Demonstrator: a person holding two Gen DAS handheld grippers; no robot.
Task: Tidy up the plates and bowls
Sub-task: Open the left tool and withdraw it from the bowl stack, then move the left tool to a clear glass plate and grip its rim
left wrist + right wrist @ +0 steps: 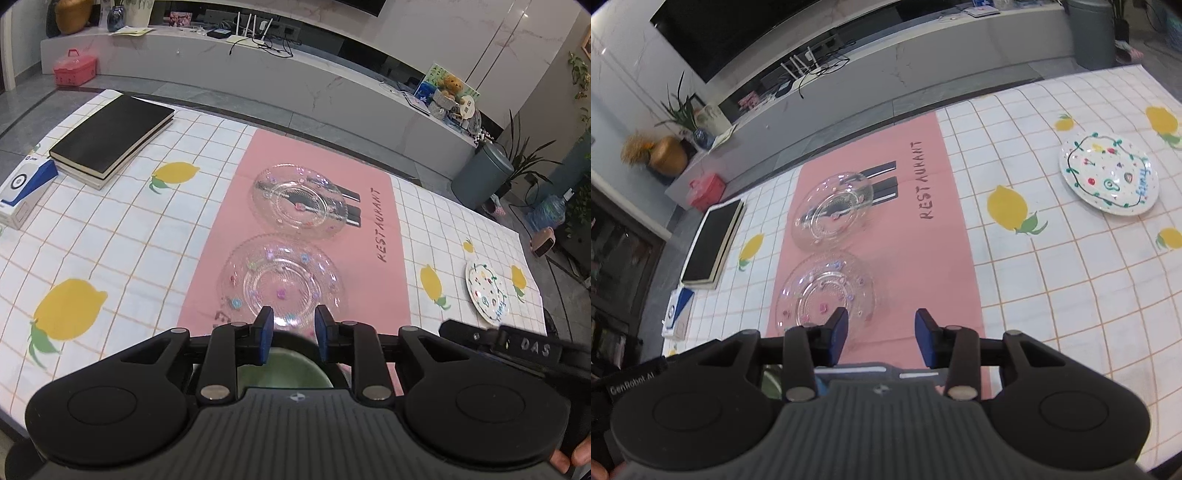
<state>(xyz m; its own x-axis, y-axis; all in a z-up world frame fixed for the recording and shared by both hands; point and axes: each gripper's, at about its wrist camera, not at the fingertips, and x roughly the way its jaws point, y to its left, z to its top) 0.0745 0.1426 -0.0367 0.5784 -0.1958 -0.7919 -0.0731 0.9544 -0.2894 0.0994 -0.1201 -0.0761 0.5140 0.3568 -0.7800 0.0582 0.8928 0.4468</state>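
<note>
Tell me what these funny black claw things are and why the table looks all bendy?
Each claw is a hand-held gripper with two blue-padded fingers; a person holds one in each hand. A small camera sits on each, looking along the fingers, and its wide lens bends the picture. One picture comes from the left gripper, the other from the right gripper. Both stand open and hold nothing. On the lemon tablecloth lies a pink placemat with two clear glass plates, one behind the other. A white painted plate sits apart to the right. A green bowl peeks out under the left gripper. At the far left are black books and a small box.
</note>
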